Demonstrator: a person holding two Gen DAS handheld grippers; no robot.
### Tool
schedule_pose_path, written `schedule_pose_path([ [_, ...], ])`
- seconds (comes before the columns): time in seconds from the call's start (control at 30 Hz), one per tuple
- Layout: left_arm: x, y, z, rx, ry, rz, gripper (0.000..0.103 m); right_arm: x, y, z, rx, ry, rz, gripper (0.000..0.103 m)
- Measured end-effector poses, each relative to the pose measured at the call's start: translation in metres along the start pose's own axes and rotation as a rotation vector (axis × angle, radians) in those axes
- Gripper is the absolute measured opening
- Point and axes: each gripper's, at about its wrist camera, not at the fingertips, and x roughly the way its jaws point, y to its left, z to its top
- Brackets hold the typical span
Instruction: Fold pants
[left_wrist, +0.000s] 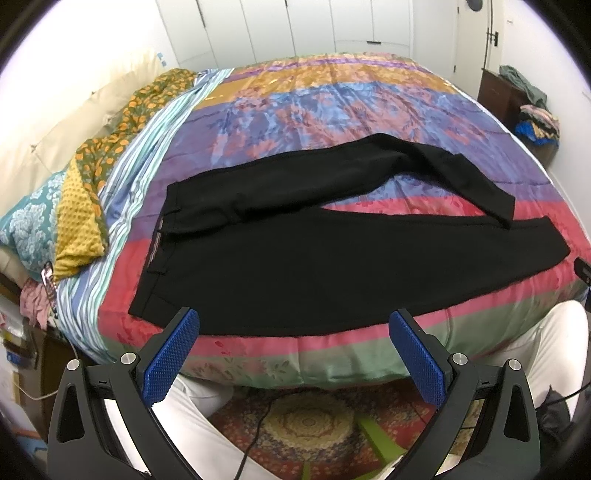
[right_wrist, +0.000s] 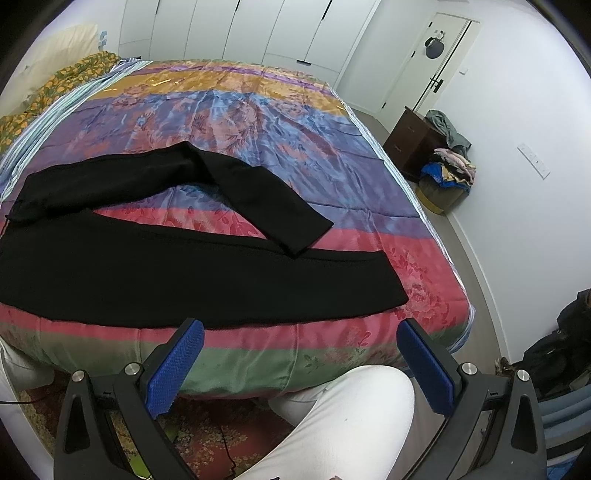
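1. Your left gripper (left_wrist: 293, 325) and right gripper (right_wrist: 301, 334) hover at the bed's near edge, jaws spread wide, holding nothing.
2. Black pants (left_wrist: 295, 254) lie flat on the multicoloured quilt (left_wrist: 332, 92), far leg bent across the near one.
3. Your white-trousered knee (right_wrist: 354, 402) sits below; pillows (left_wrist: 77, 221) lie left.

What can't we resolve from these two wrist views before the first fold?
- Waistband of the black pants: cut off by the right wrist view's left edge.
- Waistband label: left wrist view, too small and blurred to read.
- Far leg: black on black, creases not discernible.
- Right tongs from the left wrist view: not identifiable there.
- Left tongs: open, above the bed edge; contact with the fabric unclear.
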Motion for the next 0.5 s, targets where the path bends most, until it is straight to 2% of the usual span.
schedule_pose_path([
  [0.5, 0.0072, -0.0003, -0.0013, 0.002, 0.025, -0.007, 0.102, 0.0061, -0.0019, -0.0011, 0.001, 0.034, 0.030, 0.103],
])
